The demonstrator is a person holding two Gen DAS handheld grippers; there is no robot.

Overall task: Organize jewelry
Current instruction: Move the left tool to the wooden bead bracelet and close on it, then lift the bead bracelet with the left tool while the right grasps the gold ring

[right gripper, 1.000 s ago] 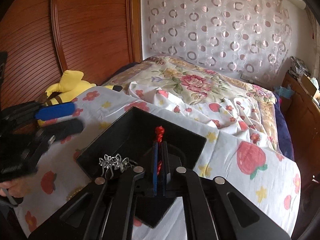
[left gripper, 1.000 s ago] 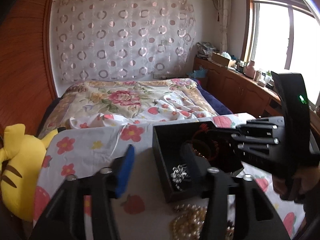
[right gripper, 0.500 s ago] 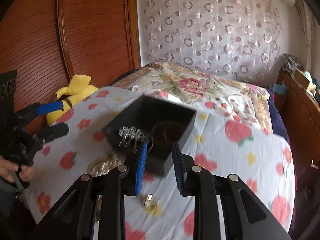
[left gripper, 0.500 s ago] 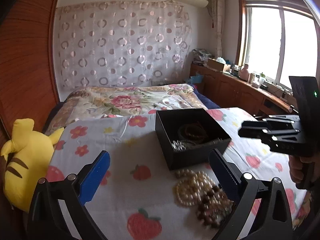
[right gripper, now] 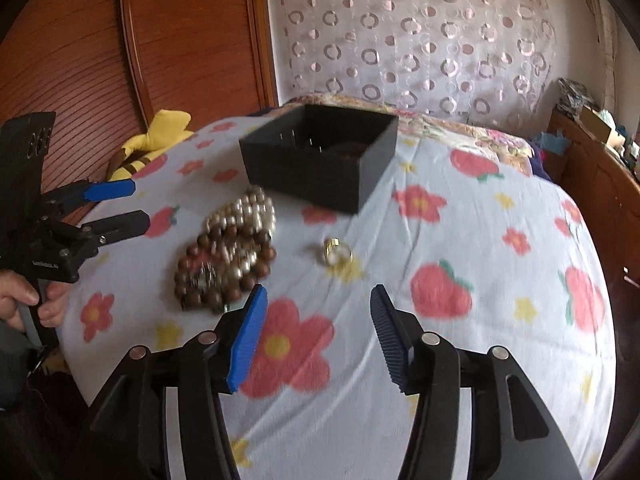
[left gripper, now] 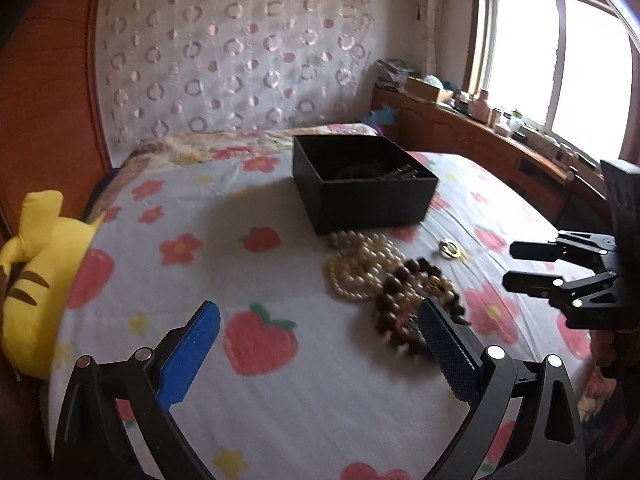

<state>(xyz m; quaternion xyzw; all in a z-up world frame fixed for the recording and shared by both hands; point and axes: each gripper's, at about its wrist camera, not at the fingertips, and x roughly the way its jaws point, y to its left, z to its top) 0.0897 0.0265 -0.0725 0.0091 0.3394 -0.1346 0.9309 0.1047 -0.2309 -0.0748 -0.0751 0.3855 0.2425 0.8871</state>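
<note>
I hold both grippers, left (left gripper: 316, 344) and right (right gripper: 318, 320), released and empty; pearl necklace (right gripper: 244, 212) lies beside the black box (right gripper: 320, 160), waiting.

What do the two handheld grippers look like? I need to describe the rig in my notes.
Both are matte black plastic frames with silver pivot bolts. The left gripper and right gripper each carry jaws faced with ridged blue pads. The left one's body bears small white lettering, too small to read, and a bare hand grips its handle. No cables show.
</note>
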